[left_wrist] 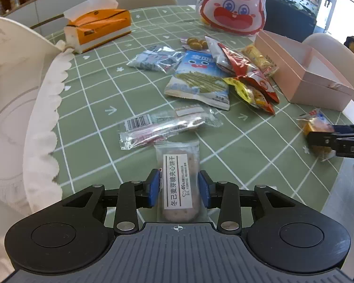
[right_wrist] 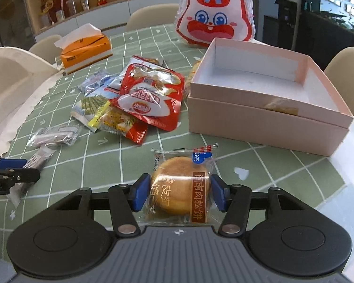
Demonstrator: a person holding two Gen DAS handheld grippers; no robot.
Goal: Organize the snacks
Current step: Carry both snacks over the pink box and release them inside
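Sitting between the left gripper's (left_wrist: 178, 188) blue pads: a clear-wrapped pinkish sandwich biscuit (left_wrist: 178, 184) with a white label strip, pads closing against the wrapper's sides, low over the green checked tablecloth (left_wrist: 94, 108). Showing between the right gripper's (right_wrist: 178, 192) pads: a round golden pastry (right_wrist: 179, 185) in clear wrap with a brown band, pinched at both edges. Lying beyond: heaped snack packets (right_wrist: 151, 94) beside the open pink box (right_wrist: 259, 118). Blurring at the left edge: a white chair (left_wrist: 9, 75).
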